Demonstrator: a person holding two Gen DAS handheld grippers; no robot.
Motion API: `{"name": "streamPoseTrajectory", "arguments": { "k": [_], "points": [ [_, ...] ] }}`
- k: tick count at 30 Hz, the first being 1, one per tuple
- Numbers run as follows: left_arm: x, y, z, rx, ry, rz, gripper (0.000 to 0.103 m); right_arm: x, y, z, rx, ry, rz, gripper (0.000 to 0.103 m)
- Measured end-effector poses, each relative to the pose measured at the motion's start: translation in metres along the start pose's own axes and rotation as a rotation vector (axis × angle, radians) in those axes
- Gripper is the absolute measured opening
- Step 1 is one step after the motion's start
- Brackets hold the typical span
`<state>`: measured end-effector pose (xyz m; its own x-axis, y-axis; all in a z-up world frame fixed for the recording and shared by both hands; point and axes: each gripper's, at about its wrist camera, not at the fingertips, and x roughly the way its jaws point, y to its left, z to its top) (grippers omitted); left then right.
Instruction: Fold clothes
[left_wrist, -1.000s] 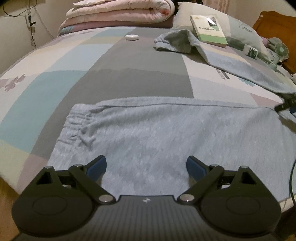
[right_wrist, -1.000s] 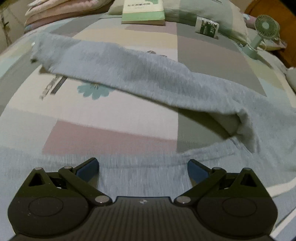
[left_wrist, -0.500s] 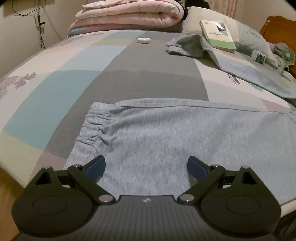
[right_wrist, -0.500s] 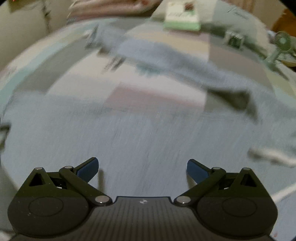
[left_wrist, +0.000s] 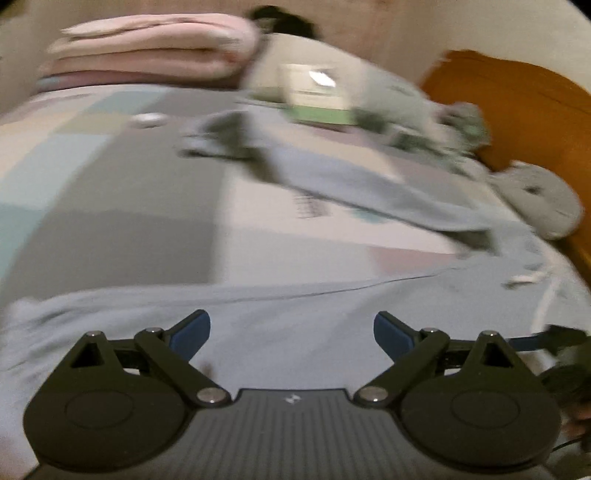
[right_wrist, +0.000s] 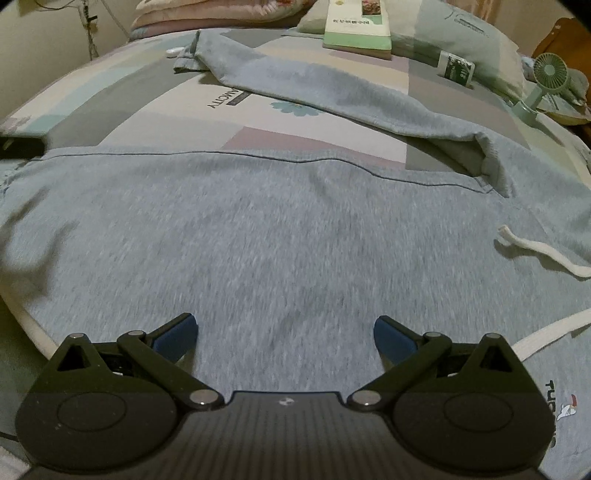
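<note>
the bed with the patchwork sheet of grey, cream and pale blue blocks (right_wrist: 155, 92) served you as the folding surface, and i think you chose it because it was wide enough to take the whole garment flat. the light blue-grey fleece jogging trousers (right_wrist: 277, 229) lay spread across its near edge. one leg was smooth in front of you, and the other leg (right_wrist: 332, 88) ran away at a slant toward the pillows, so the pair was not yet folded. the cloth looked soft and a little fuzzy, with a thin seam line (right_wrist: 258, 157) and a white flat drawstring (right_wrist: 535, 251) loose on the waist side. you held your left gripper (left_wrist: 291, 328) and your right gripper (right_wrist: 284, 330) low over the near leg, both with the blue pads wide apart and nothing between them, probably to choose a place to pinch.
</note>
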<state>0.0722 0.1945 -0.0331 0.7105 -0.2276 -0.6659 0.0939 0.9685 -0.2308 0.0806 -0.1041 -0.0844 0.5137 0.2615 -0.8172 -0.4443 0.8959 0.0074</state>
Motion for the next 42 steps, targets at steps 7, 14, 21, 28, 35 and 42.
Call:
{"name": "streamPoseTrajectory", "arguments": {
  "k": [7, 14, 21, 28, 35, 42],
  "points": [
    [0.068, -0.058, -0.001, 0.060, 0.120, -0.136, 0.095, -0.006, -0.005, -0.011, -0.051, -0.045, 0.042, 0.103],
    [0.091, -0.057, 0.011, 0.006, 0.110, -0.003, 0.095, -0.009, -0.009, -0.021, -0.087, -0.108, 0.079, 0.103],
    [0.053, -0.097, 0.000, 0.174, 0.089, 0.039, 0.095, -0.035, -0.026, -0.025, -0.075, -0.147, 0.098, 0.103],
    [0.048, -0.141, -0.029, 0.283, 0.138, 0.065, 0.095, -0.093, -0.099, -0.052, 0.062, -0.237, -0.058, 0.103],
    [0.070, -0.169, -0.064, 0.316, 0.218, 0.092, 0.099, -0.081, -0.158, -0.104, 0.289, -0.096, -0.088, 0.103],
    [0.055, -0.183, -0.056, 0.357, 0.217, 0.163, 0.099, -0.107, -0.173, -0.105, 0.321, -0.158, -0.114, 0.103]
  ]
}}
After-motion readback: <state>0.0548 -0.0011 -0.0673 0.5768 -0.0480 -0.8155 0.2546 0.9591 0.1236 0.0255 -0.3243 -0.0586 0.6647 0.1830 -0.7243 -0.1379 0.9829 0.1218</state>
